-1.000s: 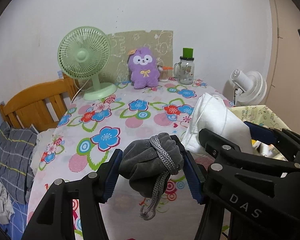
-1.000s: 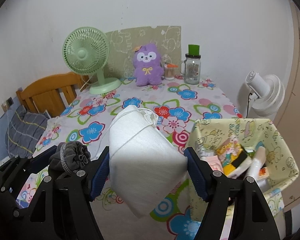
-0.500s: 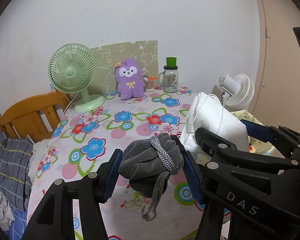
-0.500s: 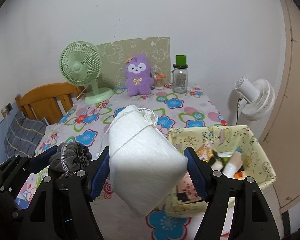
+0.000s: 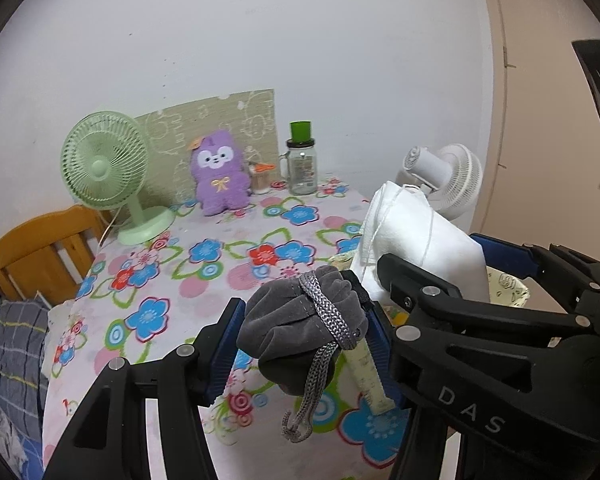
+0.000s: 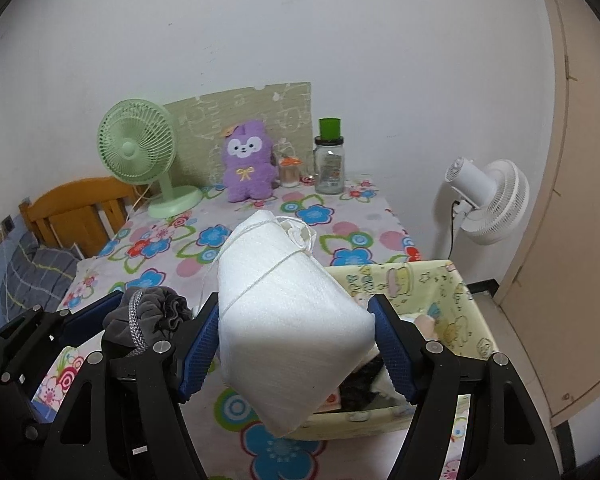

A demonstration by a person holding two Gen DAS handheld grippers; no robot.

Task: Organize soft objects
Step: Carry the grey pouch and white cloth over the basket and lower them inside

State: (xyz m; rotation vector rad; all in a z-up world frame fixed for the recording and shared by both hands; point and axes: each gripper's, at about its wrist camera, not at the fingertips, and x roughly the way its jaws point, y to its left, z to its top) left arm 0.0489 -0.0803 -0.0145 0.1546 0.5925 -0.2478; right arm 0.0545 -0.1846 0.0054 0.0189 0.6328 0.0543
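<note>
- Carrying one soft thing in each tool: the left gripper (image 5: pixel 304 344) is clamping the grey pouch (image 5: pixel 300 332), and the right gripper (image 6: pixel 296 344) is clamping the white bag (image 6: pixel 288 320), both lifted above the flowered tablecloth (image 5: pixel 204 264).
- Holding them side by side, the two tools are nearly touching, probably so both loads can go into the yellow fabric bin (image 6: pixel 452 292) in one trip.
- Squeezing the pouch across its middle, the blue pads are bulging the fabric out above and below; its cord (image 5: pixel 316 384) is dangling loose under the jaws.
- Gripping the white bag at its wide lower body, the right tool is leaving the tied neck free; the string is wrapping around it.
- Pointing away from the camera and upward, the bag's long axis is running from a low near corner to the knotted top, tilted toward the purple plush toy (image 6: pixel 248 164).
- Hanging partly over the bin's near-left edge, the bag seems close to a drop.
- Sitting with its gathered mouth up, the pouch is rounder, with no clear long axis.
</note>
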